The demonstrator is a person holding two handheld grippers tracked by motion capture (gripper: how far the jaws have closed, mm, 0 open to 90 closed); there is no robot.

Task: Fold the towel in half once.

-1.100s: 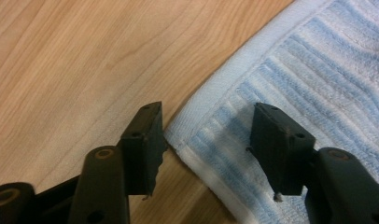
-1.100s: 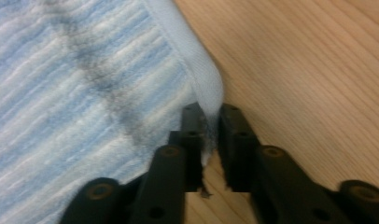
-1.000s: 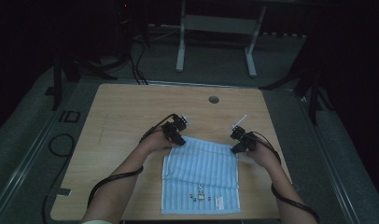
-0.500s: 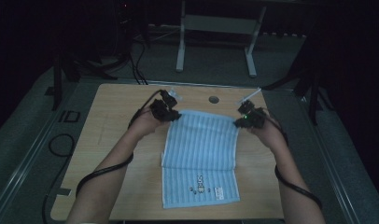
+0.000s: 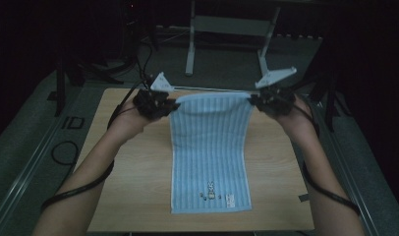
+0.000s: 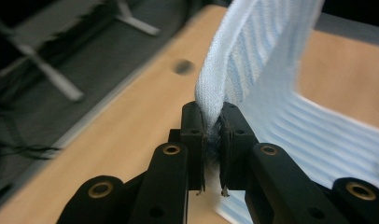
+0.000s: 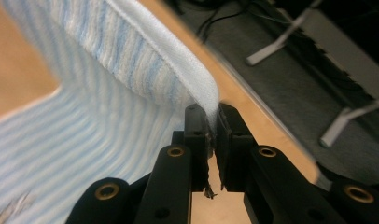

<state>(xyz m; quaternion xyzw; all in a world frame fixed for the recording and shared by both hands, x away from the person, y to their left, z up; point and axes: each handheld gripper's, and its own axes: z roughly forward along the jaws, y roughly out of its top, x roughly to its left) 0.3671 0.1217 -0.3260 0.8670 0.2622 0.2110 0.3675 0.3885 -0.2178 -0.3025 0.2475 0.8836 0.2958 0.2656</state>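
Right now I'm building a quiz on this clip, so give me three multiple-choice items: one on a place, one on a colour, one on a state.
1. Where does the towel's printed end lie?
A. on the table's near edge
B. on the floor
C. over the table's far edge

2. What colour is the towel?
A. red check
B. light blue with stripes
C. plain green

3. How is the towel's far edge held?
A. lying flat, untouched
B. by the left gripper alone
C. by both the left gripper and right gripper, lifted

Key: 1 A, the print sits by the table's near edge. 2 B, stripes show in every view. 3 C, each gripper's jaws pinch a corner.
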